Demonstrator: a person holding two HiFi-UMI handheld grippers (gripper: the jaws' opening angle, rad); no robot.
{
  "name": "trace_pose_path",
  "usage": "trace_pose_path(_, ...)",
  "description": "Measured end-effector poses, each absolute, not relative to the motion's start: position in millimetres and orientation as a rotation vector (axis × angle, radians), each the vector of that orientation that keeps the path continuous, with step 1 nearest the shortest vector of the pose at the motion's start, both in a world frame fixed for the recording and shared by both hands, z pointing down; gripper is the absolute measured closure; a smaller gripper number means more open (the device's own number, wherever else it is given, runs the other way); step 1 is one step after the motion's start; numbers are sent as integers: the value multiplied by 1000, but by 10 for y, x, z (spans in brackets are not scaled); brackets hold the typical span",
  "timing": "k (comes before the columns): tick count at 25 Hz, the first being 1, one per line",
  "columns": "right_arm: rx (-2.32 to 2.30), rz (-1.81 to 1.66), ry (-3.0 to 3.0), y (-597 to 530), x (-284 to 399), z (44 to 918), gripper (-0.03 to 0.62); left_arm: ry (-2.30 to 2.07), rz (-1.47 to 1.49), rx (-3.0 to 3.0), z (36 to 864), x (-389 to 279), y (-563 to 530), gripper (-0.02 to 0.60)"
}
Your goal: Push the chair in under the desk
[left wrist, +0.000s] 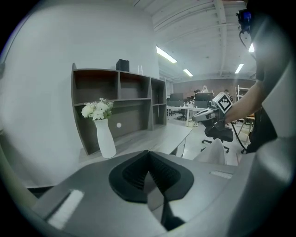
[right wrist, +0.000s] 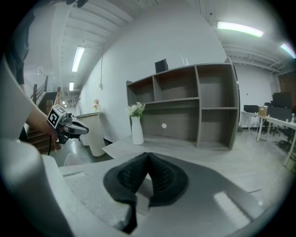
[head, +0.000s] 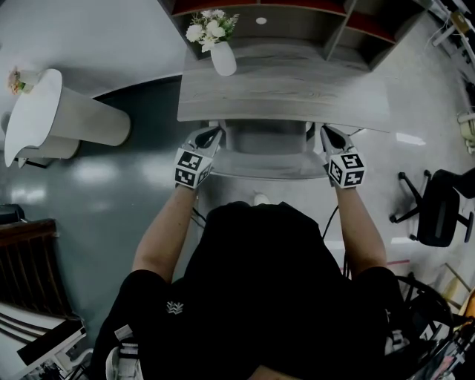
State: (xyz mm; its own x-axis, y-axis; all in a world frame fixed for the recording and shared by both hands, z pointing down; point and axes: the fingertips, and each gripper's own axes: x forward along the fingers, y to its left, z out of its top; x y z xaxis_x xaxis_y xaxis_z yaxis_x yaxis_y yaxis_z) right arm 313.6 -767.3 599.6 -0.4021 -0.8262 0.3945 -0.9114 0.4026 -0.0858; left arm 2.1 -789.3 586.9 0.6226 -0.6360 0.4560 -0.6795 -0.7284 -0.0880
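View from above the head of a person in a black shirt, both arms stretched forward toward a grey wood-grain surface point(head: 282, 93). A pale grey chair point(head: 267, 169) stood right in front of the person. Its front part lay under the near edge of the surface, and its curved back still stuck out toward the person.

The left tongs point(head: 215, 132) reached in at the chair's left side and the right tongs point(head: 326, 132) at its right side, both tips close under the edge of the surface. Whether they touched the chair could not be made out. Each gripper view showed its black ribbed jaws pressed together with nothing between them.

A white vase point(head: 223, 59) of white flowers point(head: 209, 28) stood upright on the far left corner of the surface, in front of an open shelf unit point(head: 297, 18). A white curved stand point(head: 67, 119) stood on the floor to the left. A black office chair point(head: 438, 208) stood well off to the right.
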Motion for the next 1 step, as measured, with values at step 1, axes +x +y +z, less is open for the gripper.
trace_pose_path(1,1517,419,-2373,-7679,3137,6000,592,-1110,719,2747,5877,31,-7900,577)
